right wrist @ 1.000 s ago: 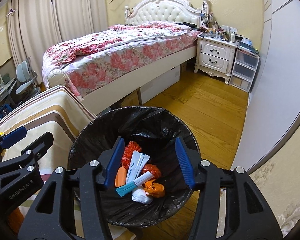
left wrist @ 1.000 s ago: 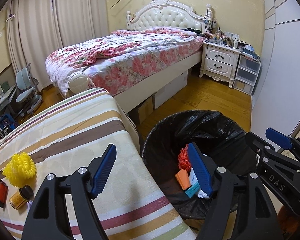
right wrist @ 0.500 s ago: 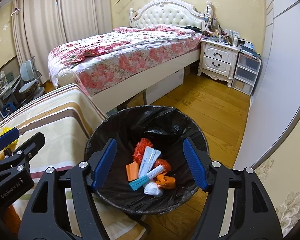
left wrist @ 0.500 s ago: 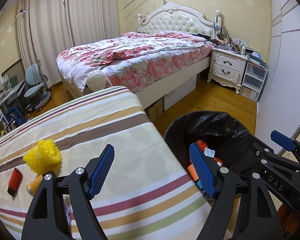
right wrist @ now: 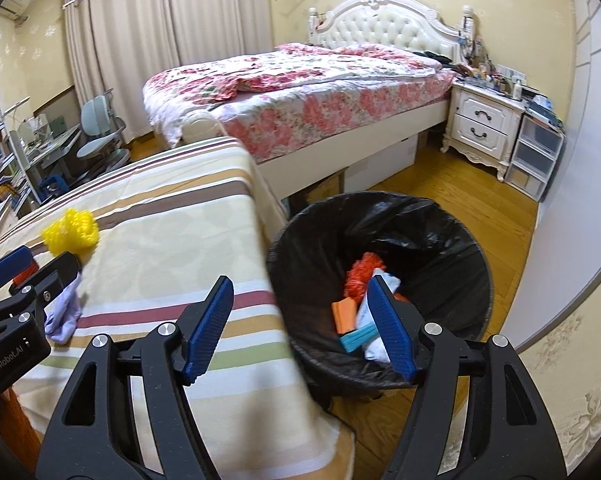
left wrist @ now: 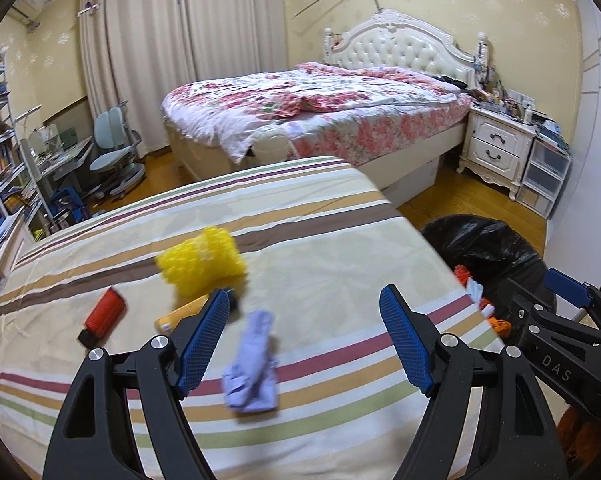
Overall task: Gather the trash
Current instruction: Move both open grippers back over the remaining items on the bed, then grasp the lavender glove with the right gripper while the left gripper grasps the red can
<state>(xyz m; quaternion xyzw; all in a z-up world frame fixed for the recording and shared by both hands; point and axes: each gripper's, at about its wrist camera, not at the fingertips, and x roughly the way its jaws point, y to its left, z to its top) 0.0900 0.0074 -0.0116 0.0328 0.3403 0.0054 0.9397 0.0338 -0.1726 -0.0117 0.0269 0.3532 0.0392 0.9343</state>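
Note:
A table under a striped cloth (left wrist: 340, 248) holds a yellow foam net (left wrist: 200, 266), a red lighter-shaped thing (left wrist: 102, 316), a small orange bottle (left wrist: 178, 316) and a crumpled lavender wad (left wrist: 252, 364). My left gripper (left wrist: 304, 340) hangs open above the wad, with nothing between its blue pads. The black-lined trash bin (right wrist: 452, 216) stands on the floor at the table's right edge and holds an orange net (right wrist: 360, 276), an orange block (right wrist: 344, 314) and other scraps. My right gripper (right wrist: 300, 328) is open and empty, straddling the table edge and the bin's rim.
A bed with a floral quilt (left wrist: 320, 112) stands behind the table, with a white nightstand (left wrist: 496, 148) and plastic drawers (left wrist: 544, 176) to its right. A desk chair (left wrist: 108, 148) and shelves are at the far left. Wooden floor (right wrist: 440, 176) lies beyond the bin.
Both grippers have swung left, away from over the bin and toward the table. The lavender wad has come into the left wrist view. The right gripper's jaws have opened wider.

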